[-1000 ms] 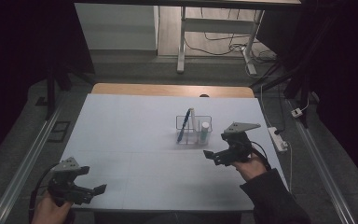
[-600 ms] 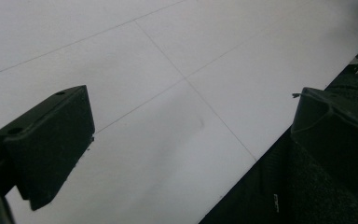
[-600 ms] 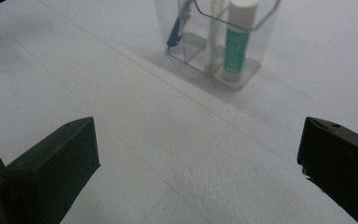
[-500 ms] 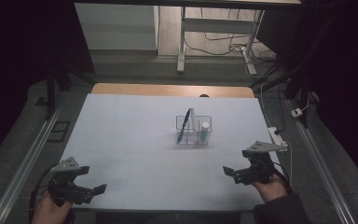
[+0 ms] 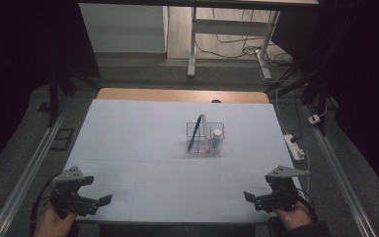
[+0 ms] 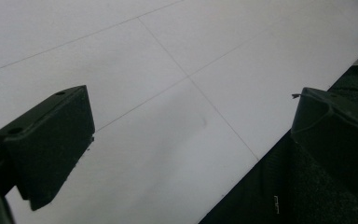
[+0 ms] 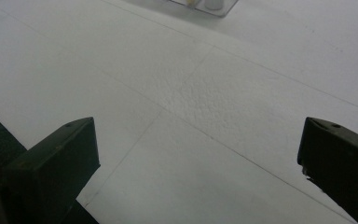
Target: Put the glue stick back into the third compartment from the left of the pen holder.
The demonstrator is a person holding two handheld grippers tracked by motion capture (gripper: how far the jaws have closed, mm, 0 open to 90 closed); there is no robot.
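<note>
Left gripper (image 5: 94, 201) at near-left corner of table (image 5: 138, 148), jaws wide apart, nothing between them; in left gripper view just bare white sheet (image 6: 158, 116) and the dark near edge under the jaws

Right gripper (image 5: 256, 197) at near-right corner, jaws also wide apart and empty, held low over the sheet; grey plate on top, hand (image 5: 291, 217) behind it at bottom edge. In right gripper view, seam lines of sheet between jaws, corner of clear rack (image 7: 205, 5) just visible at top

Rack (image 5: 205, 138) mid-table, a bit right of centre, well apart from both grippers, nearer the right one. Upright, clear, split into compartments. Blue pen (image 5: 194, 131) in left part, leaning, tip down. White bottle (image 5: 217, 139) with greenish lower part in right compartment, upright. Thin light stick (image 5: 203, 129) between pen and bottle, leaning; which compartment cannot be told

Wooden strip (image 5: 182, 95) along far edge of table. White power strip (image 5: 296, 147) on floor just off right edge, cables (image 5: 237, 44) further back
</note>
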